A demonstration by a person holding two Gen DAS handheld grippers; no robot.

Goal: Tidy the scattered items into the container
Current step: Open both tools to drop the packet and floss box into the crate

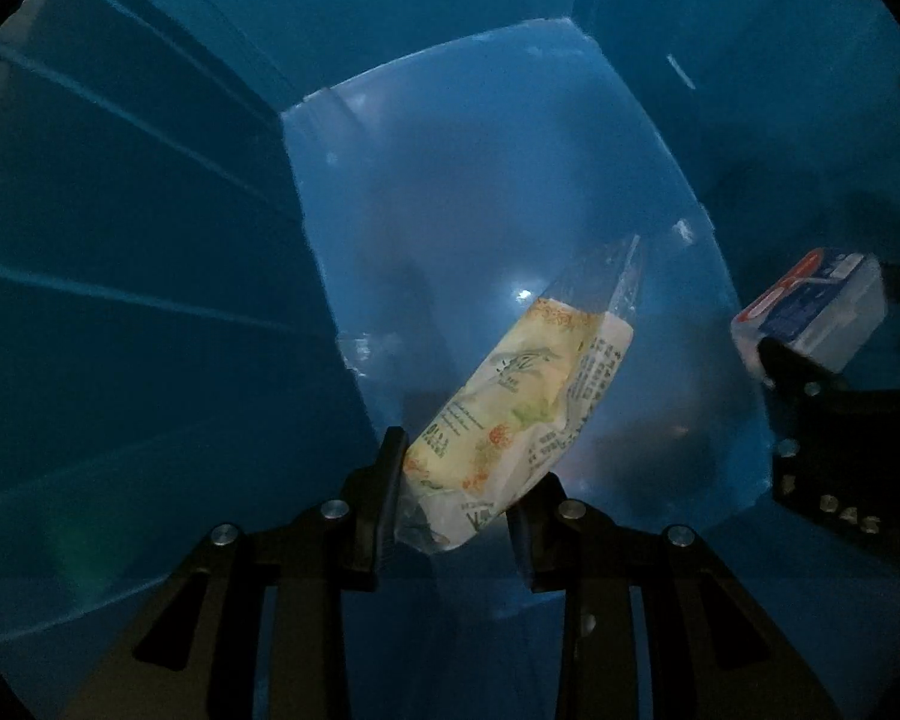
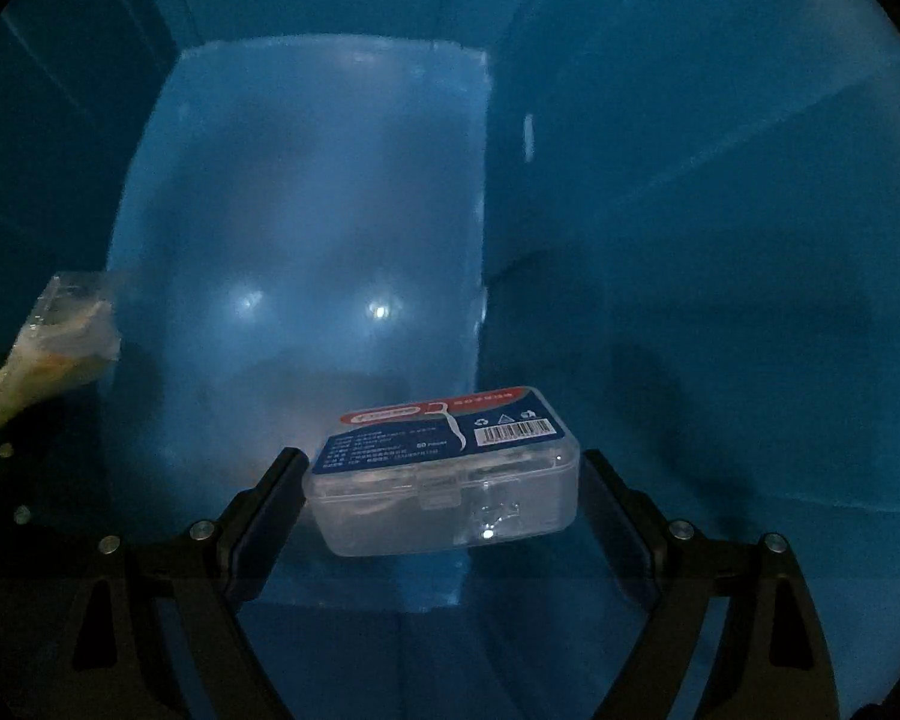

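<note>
Left tongs point(image 1: 459, 495): snack packet point(image 1: 513, 414) apparently diagonal, upper-right.

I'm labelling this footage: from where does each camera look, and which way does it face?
Left wrist: on the left gripper, facing down into the blue bin; its jaws pinch a snack packet.
Right wrist: on the right gripper, facing down into the bin; its jaws span a clear floss-pick box.
Shared: bin floor, packet, box.
</note>
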